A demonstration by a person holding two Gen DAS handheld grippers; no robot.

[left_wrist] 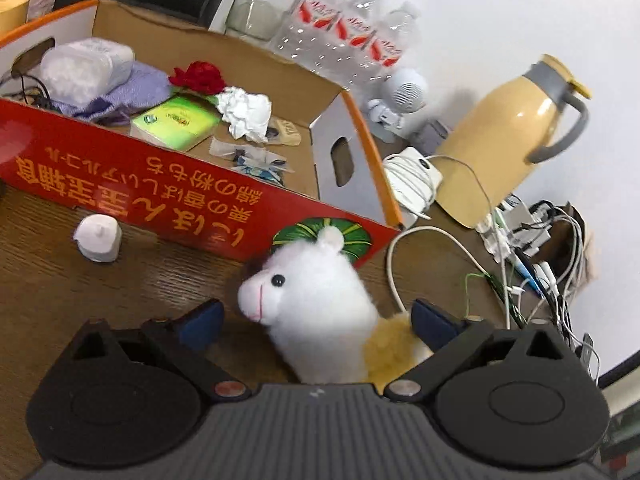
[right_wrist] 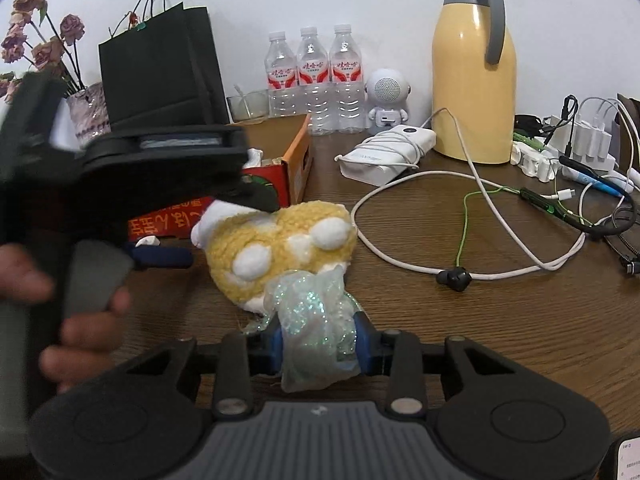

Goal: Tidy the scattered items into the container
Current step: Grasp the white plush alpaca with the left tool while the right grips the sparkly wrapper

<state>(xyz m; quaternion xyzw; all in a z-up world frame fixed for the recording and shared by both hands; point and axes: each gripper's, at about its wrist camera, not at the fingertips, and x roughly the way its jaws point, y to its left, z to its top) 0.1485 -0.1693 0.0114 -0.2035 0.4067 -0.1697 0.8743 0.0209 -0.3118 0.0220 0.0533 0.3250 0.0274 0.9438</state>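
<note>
Left wrist view shows us the cardboard box [left_wrist: 192, 196] already holding tissues, a packet and crumpled paper, while the plush alpaca [left_wrist: 320, 304] and a small white cap [left_wrist: 98, 238] wait on the wooden table [left_wrist: 100, 292] outside it. Our left gripper [left_wrist: 316, 316], angled downward, stands spread around the alpaca without pressing it. Our right gripper [right_wrist: 318, 346] pinches a glittery plastic bag [right_wrist: 316, 320] just behind the toy.

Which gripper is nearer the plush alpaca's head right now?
Left. The left gripper straddles the plush alpaca at the neck, jaws open. The right gripper sits behind its rump, shut on a glittery pouch.
</note>
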